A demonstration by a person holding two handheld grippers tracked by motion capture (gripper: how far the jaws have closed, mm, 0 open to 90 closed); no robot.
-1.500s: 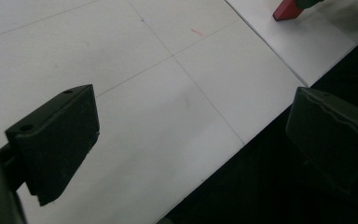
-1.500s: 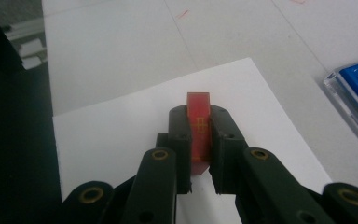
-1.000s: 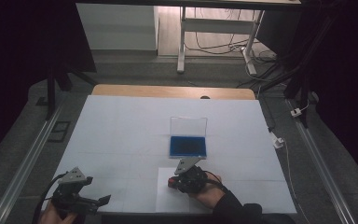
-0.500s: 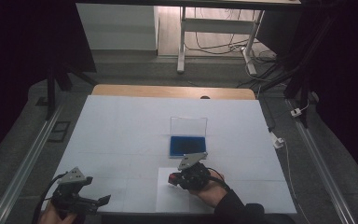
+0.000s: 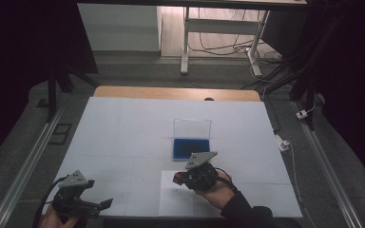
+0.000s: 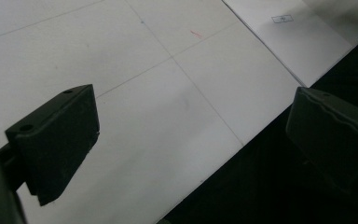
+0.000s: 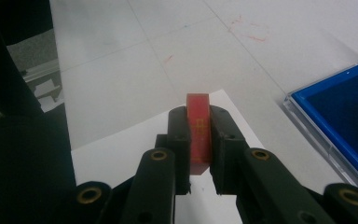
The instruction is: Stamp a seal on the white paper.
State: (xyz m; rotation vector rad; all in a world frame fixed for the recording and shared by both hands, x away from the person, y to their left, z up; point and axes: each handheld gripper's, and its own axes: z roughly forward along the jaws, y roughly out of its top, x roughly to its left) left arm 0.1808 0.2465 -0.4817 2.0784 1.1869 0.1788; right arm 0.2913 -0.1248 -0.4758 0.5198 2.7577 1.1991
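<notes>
A small red block [image 7: 198,133], maybe a stamp, sits pinched between the two black jaws of the right claw [image 7: 198,140]. The jaws press on its flat sides, and its top sticks up a little above them. In the high view the right claw [image 5: 183,179] is held in a hand [image 5: 216,187] near the front of the table [image 5: 123,123], a bit right of the middle. It hangs over a white sheet of paper [image 5: 171,202] that lies flat at the near edge of the table. The paper [image 7: 121,158] also shows under the jaws in the right gripper view. Just beyond the right claw, farther away, lies a blue ink pad [image 5: 191,148] in a clear box with its lid [image 5: 192,128] open and standing up behind it. A blue corner of the pad [image 7: 340,112] shows at the right of the right gripper view. The left claw [image 5: 102,204] is at the near left corner of the table, well apart from the red block. Its jaws stand wide with nothing between them, and in the left gripper view the left claw [image 6: 191,135] points at the bare white table top [image 6: 144,93] and its dark edge. Faint red marks [image 7: 249,28] show on the table top.
</notes>
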